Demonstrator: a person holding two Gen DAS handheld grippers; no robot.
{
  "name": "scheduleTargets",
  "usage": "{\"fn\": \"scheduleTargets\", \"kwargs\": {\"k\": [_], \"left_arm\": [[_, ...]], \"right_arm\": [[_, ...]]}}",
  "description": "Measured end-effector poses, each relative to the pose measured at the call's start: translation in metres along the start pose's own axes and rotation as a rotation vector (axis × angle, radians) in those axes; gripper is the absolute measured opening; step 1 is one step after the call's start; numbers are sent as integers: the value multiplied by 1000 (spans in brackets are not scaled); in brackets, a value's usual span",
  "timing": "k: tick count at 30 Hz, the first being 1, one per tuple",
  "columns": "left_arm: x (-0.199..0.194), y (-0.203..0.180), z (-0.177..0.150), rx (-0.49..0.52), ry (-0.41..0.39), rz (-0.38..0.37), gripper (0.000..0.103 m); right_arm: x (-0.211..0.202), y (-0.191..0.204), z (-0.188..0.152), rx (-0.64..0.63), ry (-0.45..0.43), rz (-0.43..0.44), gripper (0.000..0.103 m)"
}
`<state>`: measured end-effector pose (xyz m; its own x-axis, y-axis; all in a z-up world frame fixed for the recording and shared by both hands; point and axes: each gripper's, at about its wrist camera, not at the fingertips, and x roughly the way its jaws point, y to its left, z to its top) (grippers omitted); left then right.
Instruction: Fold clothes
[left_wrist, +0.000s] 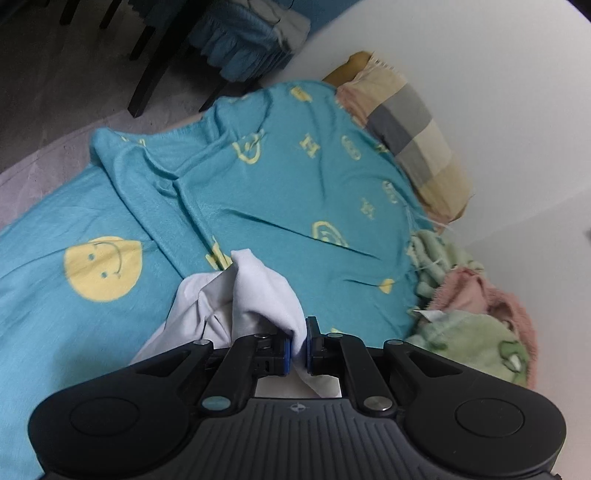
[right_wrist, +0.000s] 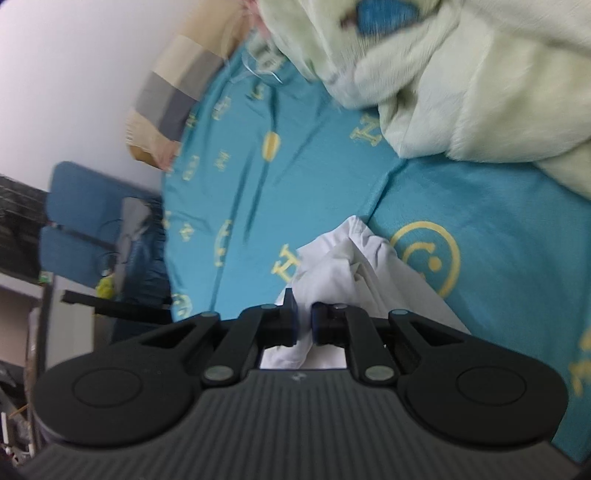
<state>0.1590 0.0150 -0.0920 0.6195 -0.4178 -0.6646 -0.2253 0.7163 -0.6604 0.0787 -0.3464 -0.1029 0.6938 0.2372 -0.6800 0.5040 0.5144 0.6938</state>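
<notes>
The teal bedsheet (left_wrist: 280, 192), printed with yellow smiley faces and letters, covered the bed and served as the broad, flat surface on which folding could be done. A pale green fleece blanket (right_wrist: 461, 81) lay bunched along one side, probably pushed aside to keep the middle free, and a checked pillow (left_wrist: 410, 136) sat against the white wall (left_wrist: 517, 92). The white garment (left_wrist: 243, 295) hung crumpled over the middle of the sheet, pinched at two separate spots, which suggested it was being carried or spread out before its first fold. The left gripper (left_wrist: 298, 347) was clamped on a bunch of that white cloth, its blue pads (left_wrist: 286, 349) pressing the fabric between them. The right gripper (right_wrist: 304, 325) likewise gripped another part of the garment, jaws nearly together around the cloth. No container showed in either view.
</notes>
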Motion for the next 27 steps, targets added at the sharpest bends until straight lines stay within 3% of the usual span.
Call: {"fn": "scheduleTargets", "kwargs": {"k": [6, 12, 15, 17, 19, 22, 25, 27], "left_arm": [[67, 32, 21, 2, 82, 48, 9], [76, 31, 23, 87, 87, 45, 11], [67, 23, 20, 145, 64, 28, 22], [57, 15, 16, 183, 48, -2, 36], [46, 2, 11, 259, 9, -16, 55], [27, -19, -3, 434, -76, 9, 71], [26, -29, -21, 587, -95, 51, 76], [37, -29, -29, 634, -75, 93, 76]], "right_arm": [[56, -8, 13, 7, 53, -55, 11], [73, -11, 18, 6, 76, -61, 13], [67, -6, 15, -34, 73, -37, 24], [59, 0, 12, -76, 49, 14, 57], [47, 10, 5, -147, 11, 55, 71], [32, 30, -10, -314, -46, 45, 71], [34, 49, -27, -545, -74, -11, 71], [50, 55, -34, -644, -58, -62, 70]]}}
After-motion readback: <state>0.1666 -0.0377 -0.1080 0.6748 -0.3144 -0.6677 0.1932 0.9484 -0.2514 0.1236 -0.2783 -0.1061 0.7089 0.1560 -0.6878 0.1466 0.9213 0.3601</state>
